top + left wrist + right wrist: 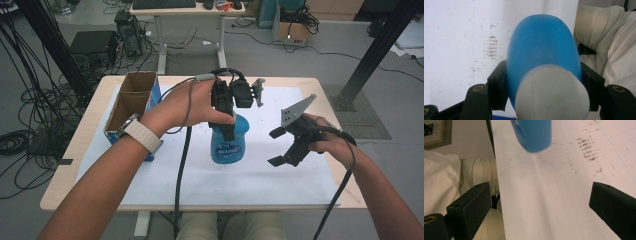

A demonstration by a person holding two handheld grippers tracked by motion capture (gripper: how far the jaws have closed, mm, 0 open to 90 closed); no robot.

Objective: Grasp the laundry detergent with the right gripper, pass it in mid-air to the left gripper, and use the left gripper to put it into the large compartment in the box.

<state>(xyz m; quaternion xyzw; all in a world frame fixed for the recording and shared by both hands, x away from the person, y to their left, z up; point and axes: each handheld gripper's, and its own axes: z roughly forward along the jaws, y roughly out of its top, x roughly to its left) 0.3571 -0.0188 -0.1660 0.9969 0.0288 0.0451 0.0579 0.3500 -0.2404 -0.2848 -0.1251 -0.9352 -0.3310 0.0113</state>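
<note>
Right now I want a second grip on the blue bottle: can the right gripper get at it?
Probably yes. The right gripper hangs open beside the blue bottle, bare white mat between them; the left gripper clamps only its top.

Bottle (pixel 228 145) mid-table, box (pixel 131 102) far left, right claw (pixel 276 146) just right

I see a white sheet (pixel 280 175) covering the surface (pixel 65 190); a cardboard box (pixel 131 102) sits near its left edge.
</note>
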